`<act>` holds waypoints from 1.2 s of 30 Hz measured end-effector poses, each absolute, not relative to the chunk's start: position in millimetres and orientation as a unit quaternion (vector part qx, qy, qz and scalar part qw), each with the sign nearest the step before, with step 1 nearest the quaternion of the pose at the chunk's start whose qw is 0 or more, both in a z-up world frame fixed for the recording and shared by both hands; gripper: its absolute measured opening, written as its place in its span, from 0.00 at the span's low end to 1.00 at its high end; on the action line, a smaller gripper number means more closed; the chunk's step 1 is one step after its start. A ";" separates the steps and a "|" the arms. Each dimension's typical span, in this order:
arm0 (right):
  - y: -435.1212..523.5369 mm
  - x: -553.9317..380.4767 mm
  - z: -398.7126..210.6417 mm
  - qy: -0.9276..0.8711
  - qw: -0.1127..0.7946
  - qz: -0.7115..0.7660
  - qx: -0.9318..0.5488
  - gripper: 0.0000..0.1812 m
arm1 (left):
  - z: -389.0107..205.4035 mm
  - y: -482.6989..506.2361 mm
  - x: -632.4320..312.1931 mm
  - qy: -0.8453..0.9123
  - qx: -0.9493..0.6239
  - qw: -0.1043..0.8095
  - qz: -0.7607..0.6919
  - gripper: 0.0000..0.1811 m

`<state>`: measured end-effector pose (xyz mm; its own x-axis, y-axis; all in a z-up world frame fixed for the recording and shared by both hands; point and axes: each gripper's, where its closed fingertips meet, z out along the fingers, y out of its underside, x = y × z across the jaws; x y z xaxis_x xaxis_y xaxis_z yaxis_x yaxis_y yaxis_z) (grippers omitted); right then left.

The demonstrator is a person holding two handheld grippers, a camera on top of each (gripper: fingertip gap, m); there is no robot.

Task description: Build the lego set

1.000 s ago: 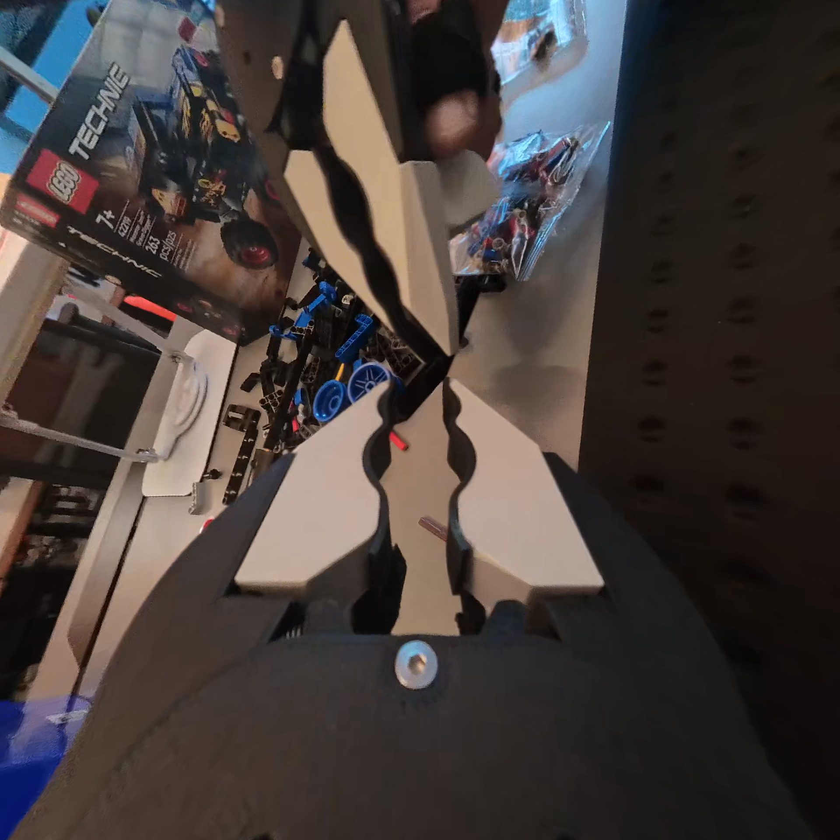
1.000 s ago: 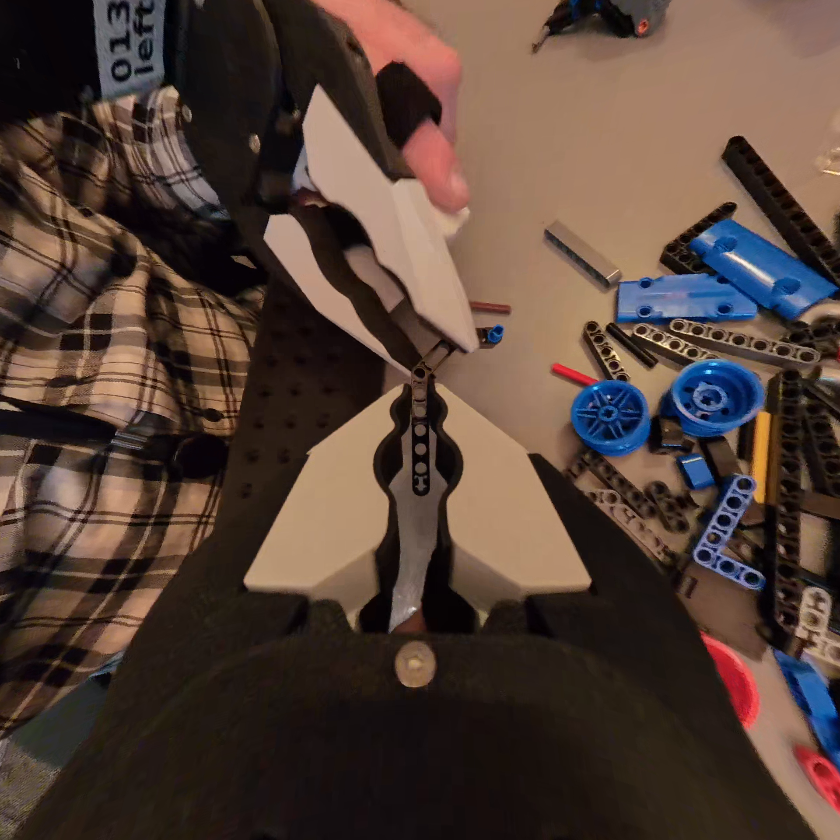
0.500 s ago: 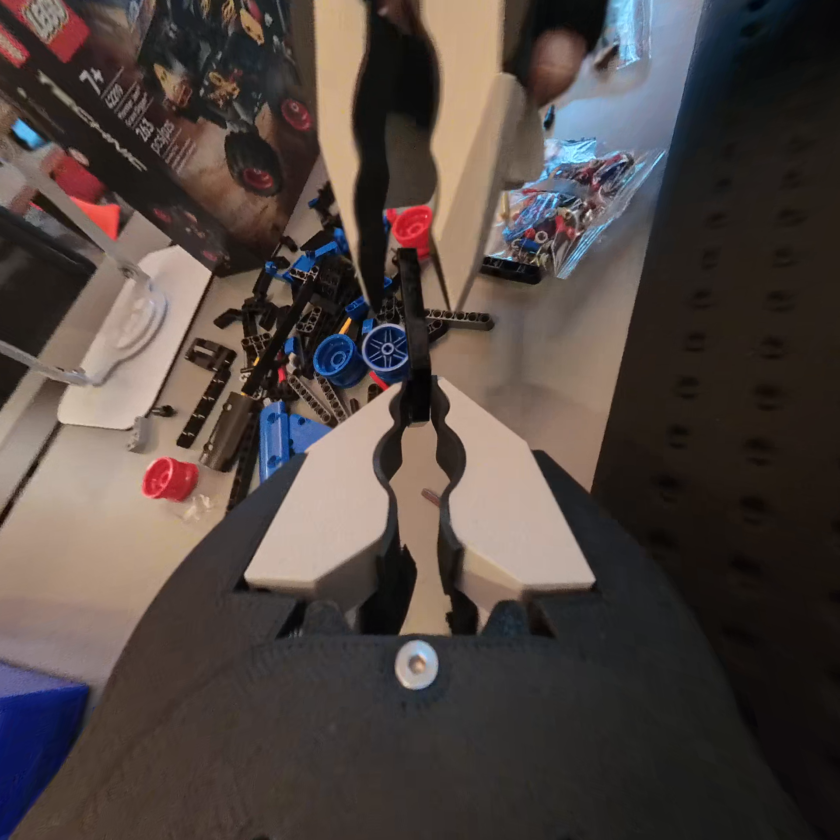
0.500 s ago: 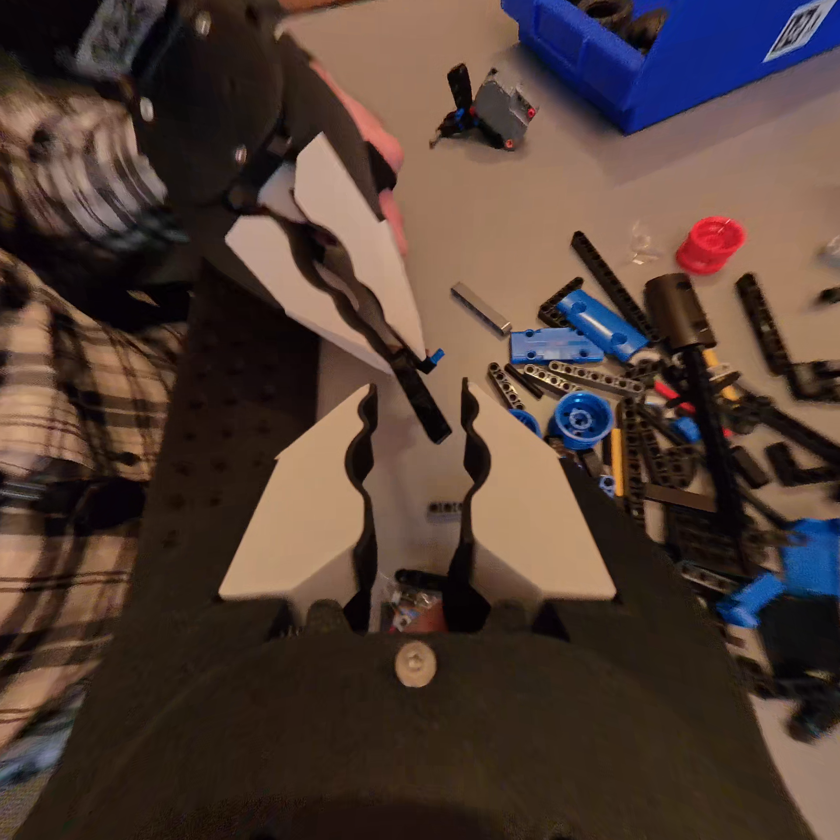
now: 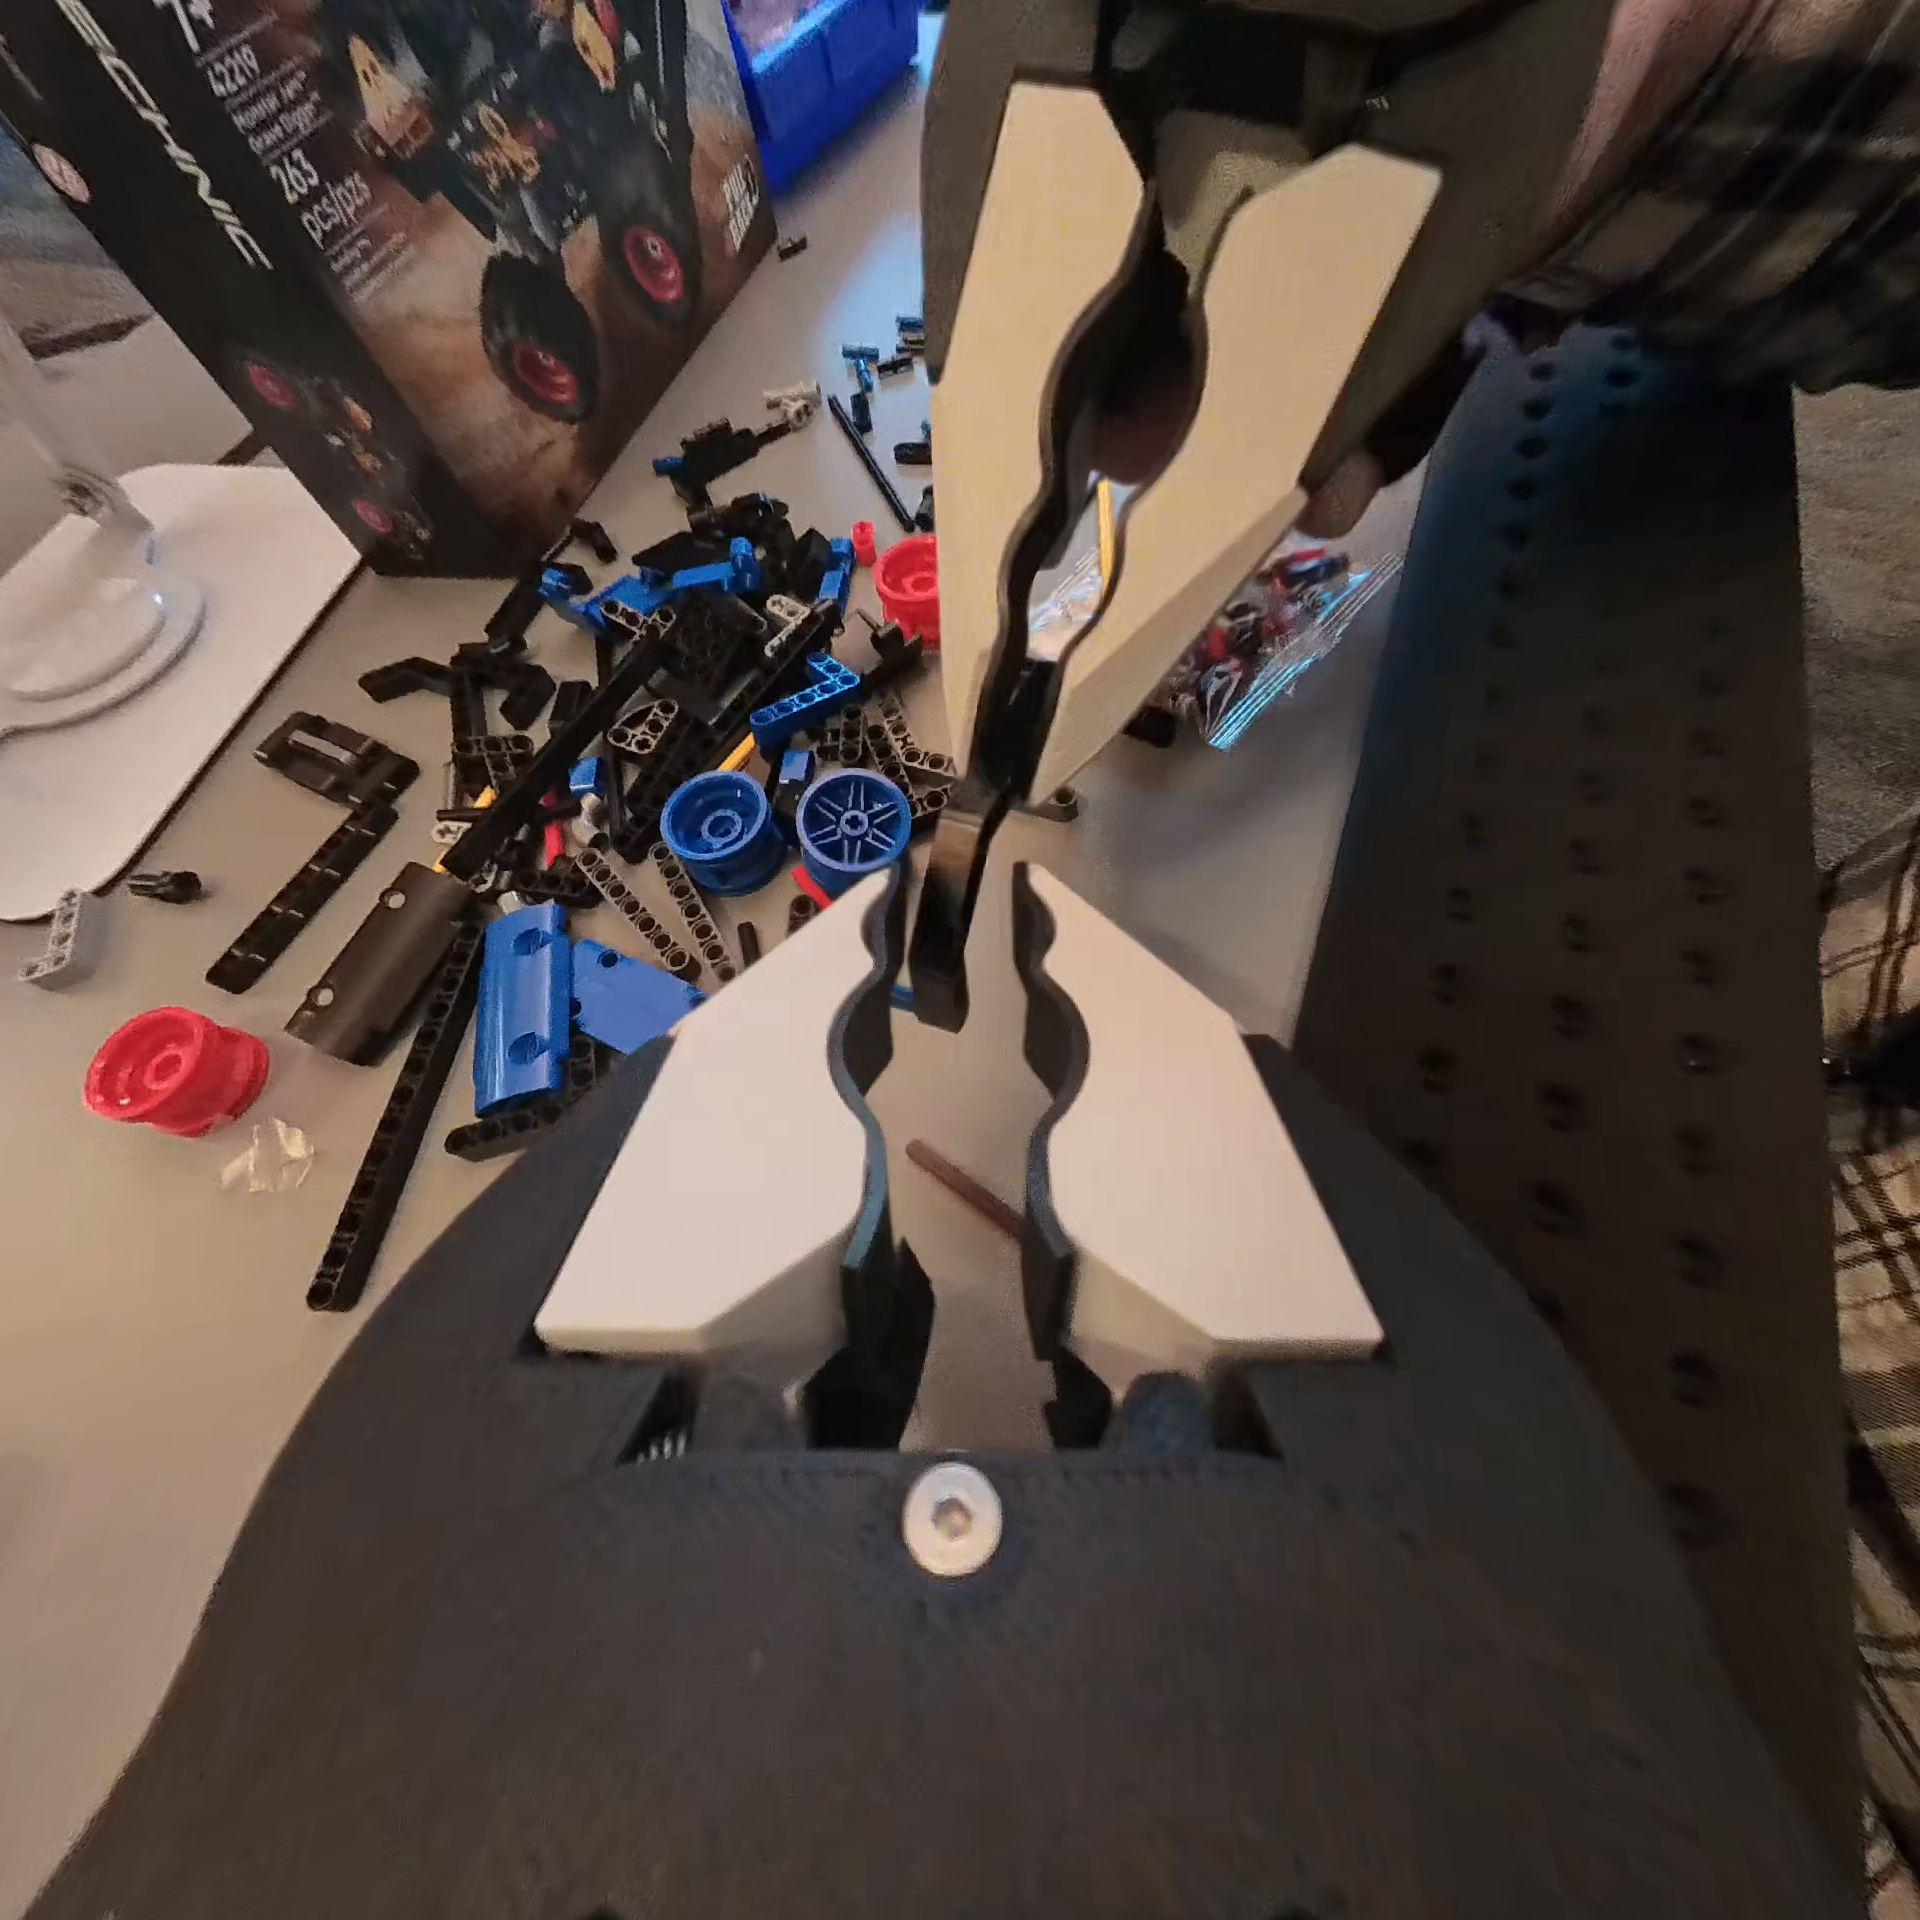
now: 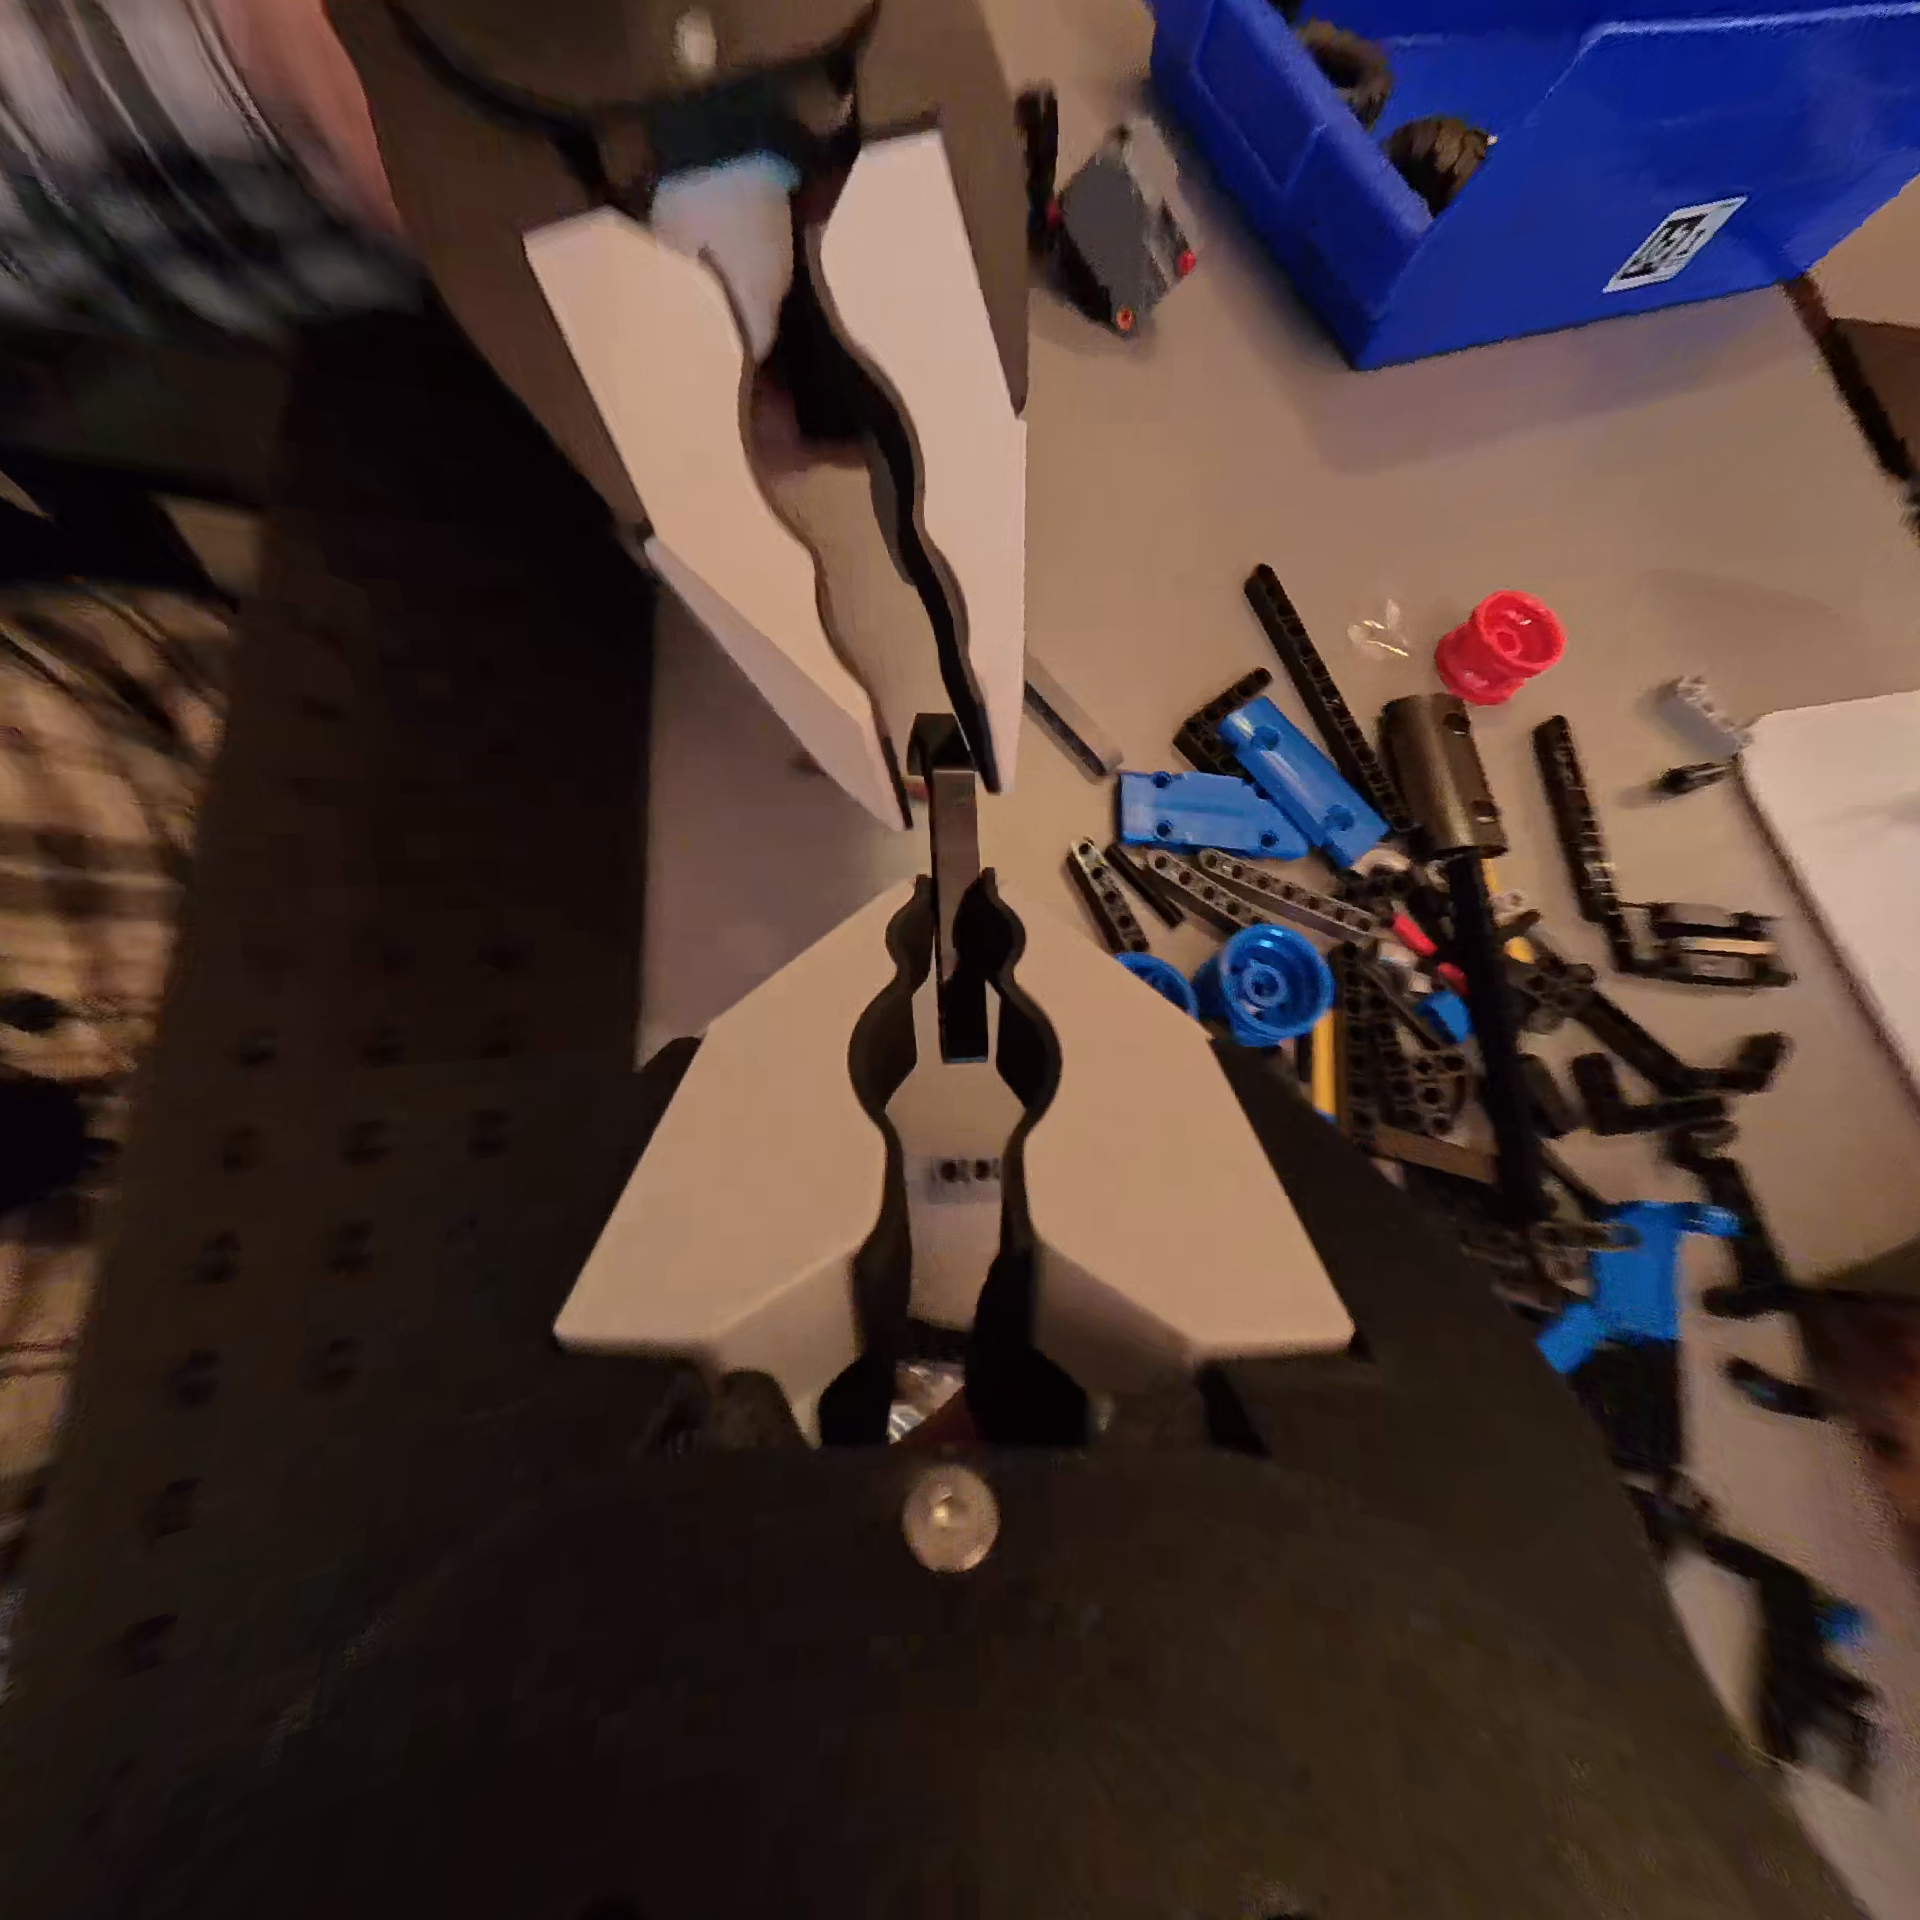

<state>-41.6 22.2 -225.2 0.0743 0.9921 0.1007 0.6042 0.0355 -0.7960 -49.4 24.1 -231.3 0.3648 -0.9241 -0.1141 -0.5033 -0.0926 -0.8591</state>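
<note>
Left gripper (image 5: 954, 894): spread, nothing pinched; black beam (image 5: 943, 935) hangs between its fingers.
Right gripper (image 6: 951, 894): pinching the beam (image 6: 958, 914), at 12 o'clock from the left.
Loose parts (image 5: 665, 748): 10 o'clock on table (image 5: 156, 1351).

White flat stand base (image 5: 156, 665) at the left edge, on a grey table (image 5: 125, 1403). Tall dark board with rows of little holes (image 5: 1558, 935) down the right side. Blue bin (image 6: 1558, 239) at the upper right.
</note>
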 end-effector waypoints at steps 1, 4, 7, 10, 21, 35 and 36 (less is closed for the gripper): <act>22.0 -42.8 -219.3 -0.600 0.353 0.310 -0.647 0.03 | -231.4 25.3 -49.3 0.508 -0.700 0.442 -0.238 0.11; 24.1 -42.4 -213.8 -0.553 0.328 0.383 -0.664 0.04 | -232.8 29.7 -49.3 0.497 -0.704 0.442 -0.248 0.05; 29.5 -42.3 -214.9 -0.542 0.338 0.384 -0.667 0.05 | -231.4 31.1 -50.1 0.478 -0.714 0.432 -0.273 0.05; 36.1 -39.9 -211.7 -0.556 0.374 0.342 -0.659 0.11 | -232.8 31.1 -50.8 0.462 -0.725 0.417 -0.297 0.04; 47.4 -46.0 -220.0 -0.634 0.453 0.141 -0.611 0.04 | -224.3 36.3 -53.1 0.391 -0.739 0.390 -0.385 0.04; 65.3 -35.7 -204.9 -0.556 0.476 0.207 -0.649 0.03 | -207.0 47.4 -59.1 0.416 -0.700 0.495 -0.304 0.18; 65.5 -35.7 -205.5 -0.557 0.476 0.206 -0.649 0.03 | -206.9 49.0 -58.8 0.418 -0.698 0.502 -0.294 0.16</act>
